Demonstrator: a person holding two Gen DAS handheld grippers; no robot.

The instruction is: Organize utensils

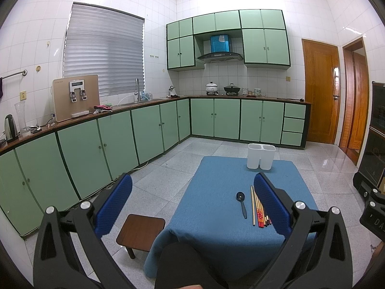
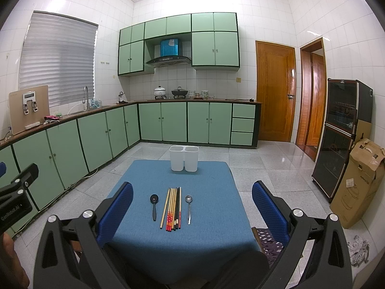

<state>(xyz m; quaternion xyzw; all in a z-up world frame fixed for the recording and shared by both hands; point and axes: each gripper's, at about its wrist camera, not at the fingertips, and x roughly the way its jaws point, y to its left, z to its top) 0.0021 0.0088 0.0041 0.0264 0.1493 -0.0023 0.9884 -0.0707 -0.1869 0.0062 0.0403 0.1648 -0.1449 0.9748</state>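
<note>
A low table with a blue cloth [image 2: 207,180] carries a white two-compartment holder [image 2: 184,161] at its far edge. Nearer to me lie a black spoon [image 2: 154,204], a bundle of several chopsticks [image 2: 173,208] and a metal spoon [image 2: 189,207], side by side. My right gripper [image 2: 192,207] hangs open above the table's near part, nothing between its blue pads. In the left wrist view the holder [image 1: 261,156], black spoon [image 1: 241,203] and chopsticks [image 1: 258,208] show; the right pad hides the metal spoon. My left gripper [image 1: 192,197] is open and holds nothing, left of the table.
A small brown wooden stool [image 1: 140,231] stands by the table's left side. Green floor cabinets [image 2: 96,134] run along the left and back walls. A dark appliance cabinet [image 2: 341,134] and a cardboard box [image 2: 358,185] stand at the right. A patterned seat [image 2: 267,240] is near the table's right corner.
</note>
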